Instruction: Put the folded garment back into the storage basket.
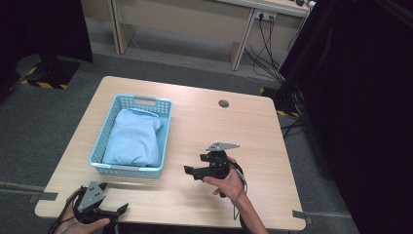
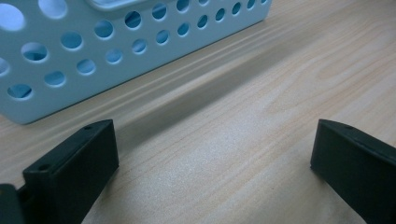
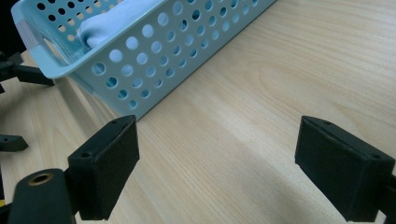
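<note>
A light wooden surface (image 1: 195, 122) with rounded corners holds a light blue plastic basket (image 1: 130, 170) with round holes in its walls. The basket sits on the left half of the surface. Inside it lies a folded pale blue cloth (image 1: 132, 139) that takes up most of the room in the basket. In the high view, the left tongs (image 1: 108, 211) are at the near left corner of the surface, held by the person's left hand (image 1: 80, 225), just in front of the basket's near wall. A grey three-cornered plate sits on top of them. In the left gripper view, the two black jaws stand wide apart with bare wood between them, and they hold nothing. The basket wall (image 2: 93, 42) is close ahead of them. The right tongs (image 1: 197, 171) are near the middle of the surface, to the right of the basket, held up by the person's right hand (image 1: 229, 183). They point left toward the basket. In the right gripper view, their two black jaws are also wide apart and hold nothing. That view shows the basket (image 3: 149, 60) ahead on the left, with a bit of the cloth (image 3: 112, 21) peeking over the rim. A small round grey cap (image 1: 223, 103) sits in the surface near its far edge.
</note>
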`<action>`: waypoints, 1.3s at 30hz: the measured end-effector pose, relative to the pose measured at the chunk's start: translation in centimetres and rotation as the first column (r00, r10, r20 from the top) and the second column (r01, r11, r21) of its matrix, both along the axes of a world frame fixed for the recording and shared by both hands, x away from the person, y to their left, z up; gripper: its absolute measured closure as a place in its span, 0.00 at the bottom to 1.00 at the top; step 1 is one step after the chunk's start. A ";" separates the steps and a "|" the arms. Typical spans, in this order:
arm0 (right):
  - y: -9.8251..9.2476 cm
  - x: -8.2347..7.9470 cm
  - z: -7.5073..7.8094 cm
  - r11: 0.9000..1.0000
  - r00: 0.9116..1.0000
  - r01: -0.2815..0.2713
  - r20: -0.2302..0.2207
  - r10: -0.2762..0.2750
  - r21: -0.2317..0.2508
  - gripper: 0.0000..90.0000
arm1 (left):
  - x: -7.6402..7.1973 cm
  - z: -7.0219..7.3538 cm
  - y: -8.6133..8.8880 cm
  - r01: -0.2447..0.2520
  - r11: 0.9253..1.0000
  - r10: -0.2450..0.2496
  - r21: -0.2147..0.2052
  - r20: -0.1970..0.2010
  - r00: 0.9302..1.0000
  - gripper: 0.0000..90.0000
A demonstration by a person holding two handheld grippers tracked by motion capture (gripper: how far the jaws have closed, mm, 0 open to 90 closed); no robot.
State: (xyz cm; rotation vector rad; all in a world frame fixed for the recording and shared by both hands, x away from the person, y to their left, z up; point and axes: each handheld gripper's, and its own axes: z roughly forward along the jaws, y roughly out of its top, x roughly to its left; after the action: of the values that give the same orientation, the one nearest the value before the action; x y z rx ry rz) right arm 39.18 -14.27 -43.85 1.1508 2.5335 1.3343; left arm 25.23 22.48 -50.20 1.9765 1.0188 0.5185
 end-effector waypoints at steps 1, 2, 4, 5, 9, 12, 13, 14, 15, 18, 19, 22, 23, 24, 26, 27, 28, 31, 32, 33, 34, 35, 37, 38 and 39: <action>-0.1 0.0 -0.1 1.000 1.000 0.000 -0.001 0.000 -0.001 0.16 | 0.0 0.0 0.0 0.000 1.000 0.000 0.000 0.000 1.000 0.00; -0.2 0.0 -0.1 1.000 1.000 0.000 0.000 0.000 -0.003 0.16 | 0.0 0.0 0.0 0.000 1.000 0.000 0.000 0.000 1.000 0.00; -0.3 -0.1 -0.2 1.000 1.000 0.003 0.000 -0.003 -0.007 0.16 | 0.0 0.0 0.0 0.000 1.000 0.000 0.000 0.000 1.000 0.00; -0.4 -0.1 -0.2 1.000 1.000 0.001 0.002 -0.001 -0.007 0.16 | 0.0 0.0 0.0 0.000 1.000 0.000 0.000 0.000 1.000 0.00; -0.7 -0.2 -0.3 1.000 1.000 0.005 0.001 -0.005 -0.009 0.16 | 0.0 0.0 0.0 0.000 1.000 0.000 0.000 0.001 1.000 0.00; -0.9 -0.2 -0.3 1.000 1.000 0.010 -0.002 -0.010 -0.010 0.16 | 0.0 0.0 0.0 -0.001 1.000 0.001 -0.001 0.001 1.000 0.00; -0.9 -0.3 -0.3 1.000 1.000 0.010 -0.003 -0.010 -0.010 0.16 | 0.0 0.0 0.0 0.000 1.000 0.000 -0.001 0.001 1.000 0.00; -1.0 -0.3 -0.3 1.000 1.000 0.009 -0.002 -0.009 -0.010 0.16 | 0.0 0.0 0.0 0.000 1.000 0.000 -0.001 0.001 1.000 0.00; -1.1 -0.4 -0.3 1.000 1.000 0.010 -0.002 -0.010 -0.009 0.16 | 0.0 0.0 0.0 -0.001 1.000 0.001 -0.001 0.001 1.000 0.00; -1.3 -0.4 -0.4 1.000 1.000 0.014 -0.002 -0.015 -0.008 0.16 | 0.0 0.0 0.0 0.000 1.000 0.000 -0.001 0.001 1.000 0.00; -1.5 -0.5 -0.4 1.000 1.000 0.018 -0.004 -0.018 -0.009 0.16 | 0.0 0.0 0.0 0.000 1.000 0.000 -0.001 0.001 1.000 0.00; -1.9 -0.6 -0.5 1.000 1.000 0.024 -0.004 -0.024 -0.011 0.16 | 0.0 0.0 0.0 0.000 1.000 0.000 -0.001 0.001 1.000 0.00; -2.1 -0.7 -0.6 1.000 1.000 0.026 -0.006 -0.026 -0.012 0.16 | 0.0 0.0 0.0 0.000 1.000 0.000 -0.001 0.001 1.000 0.00; -2.2 -0.7 -0.7 0.999 1.000 0.029 -0.008 -0.029 -0.013 0.16 | 0.0 0.0 0.0 0.000 1.000 0.000 0.000 0.001 1.000 0.00; -2.6 -0.9 -0.8 0.999 0.999 0.033 -0.009 -0.033 -0.016 0.16 | 0.0 0.0 0.0 0.000 1.000 0.000 -0.001 0.001 1.000 0.00; -2.8 -1.0 -0.9 0.999 0.999 0.036 -0.011 -0.036 -0.018 0.16 | 0.0 0.0 0.0 0.000 1.000 0.000 -0.001 0.001 1.000 0.00; -2.8 -1.0 -0.9 0.999 0.999 0.036 -0.011 -0.036 -0.018 0.16 | 0.0 0.0 0.0 0.000 1.000 0.000 0.000 0.001 1.000 0.00; -3.4 -1.2 -1.2 0.999 0.999 0.048 -0.011 -0.048 -0.023 0.16 | 0.0 0.0 0.0 -0.001 1.000 0.001 0.000 0.001 1.000 0.00; -3.6 -1.3 -1.2 0.998 0.999 0.053 -0.011 -0.054 -0.025 0.16 | 0.0 0.0 0.0 -0.001 1.000 0.001 0.000 0.001 1.000 0.00; -3.8 -1.3 -1.3 0.998 0.998 0.055 -0.012 -0.056 -0.026 0.16 | 0.0 0.0 0.0 -0.001 1.000 0.001 0.000 0.001 1.000 0.00; -4.1 -1.4 -1.4 0.998 0.998 0.057 -0.010 -0.057 -0.022 0.16 | 0.0 0.0 0.0 -0.001 1.000 0.001 0.000 0.001 1.000 0.00; -4.1 -1.4 -1.4 0.998 0.998 0.057 -0.010 -0.057 -0.022 0.16 | 0.0 0.0 0.0 -0.001 1.000 0.001 0.000 0.001 1.000 0.00; -4.4 -1.5 -1.5 0.998 0.998 0.062 -0.011 -0.062 -0.021 0.16 | 0.0 0.0 0.0 -0.001 1.000 0.001 0.000 0.001 1.000 0.00; -4.5 -1.6 -1.6 0.998 0.998 0.065 -0.014 -0.066 -0.021 0.16 | 0.0 0.0 0.0 -0.001 1.000 0.001 0.000 0.001 1.000 0.00; -4.6 -1.7 -1.6 0.998 0.998 0.067 -0.015 -0.067 -0.020 0.16 | 0.0 0.0 0.0 -0.001 1.000 0.001 0.000 0.000 1.000 0.00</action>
State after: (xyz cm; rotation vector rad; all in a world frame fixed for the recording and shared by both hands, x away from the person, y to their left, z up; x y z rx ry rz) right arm 37.53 -18.87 -45.43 1.2358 2.4888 1.2875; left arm 25.22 22.47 -50.20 1.9754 1.0198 0.5194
